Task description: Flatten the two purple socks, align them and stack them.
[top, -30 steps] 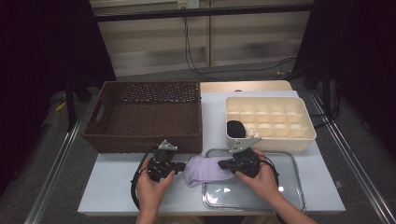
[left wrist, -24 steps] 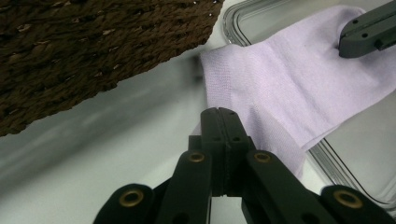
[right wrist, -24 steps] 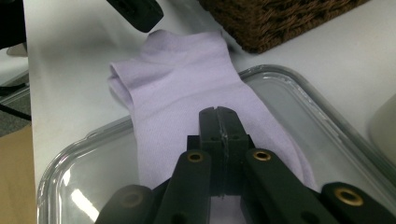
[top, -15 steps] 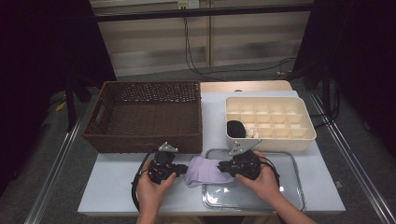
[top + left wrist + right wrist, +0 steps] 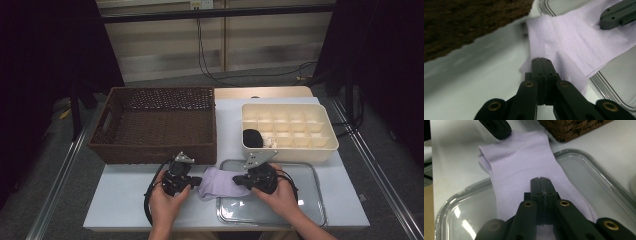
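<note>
Lilac sock (image 5: 220, 182): laid flat at the desk's near edge, half across the clear tray's (image 5: 300, 210) left rim. Pinched at opposite ends by clenched left gripper (image 5: 196, 181) and right gripper (image 5: 239, 178). Folding and placement judged outstanding.

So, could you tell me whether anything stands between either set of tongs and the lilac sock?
Nothing visible does: the left tongs and right tongs are both shut at opposite ends of the lilac sock.
</note>
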